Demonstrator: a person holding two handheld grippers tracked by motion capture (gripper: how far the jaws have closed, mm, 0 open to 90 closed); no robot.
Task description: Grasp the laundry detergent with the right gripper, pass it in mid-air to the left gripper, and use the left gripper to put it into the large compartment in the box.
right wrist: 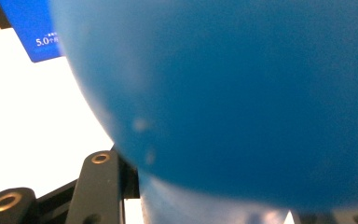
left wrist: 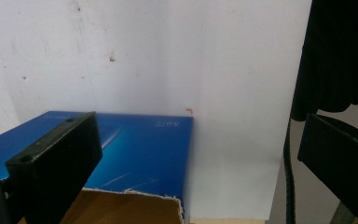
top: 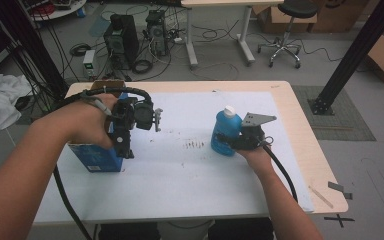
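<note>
— Forearms entered from below. Where was each claw?
— Left claw [top: 156,120] hung parted above the blue box [top: 97,157] near the worktop's [top: 280,92] left edge; right claw [top: 225,139] clasped the blue bottle [top: 226,131], open space between. Box print partly read "5.0".

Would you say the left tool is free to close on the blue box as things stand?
Probably yes: the left tool hangs open right over the blue box, its jaws apart above the torn top edge, with nothing in between.
</note>
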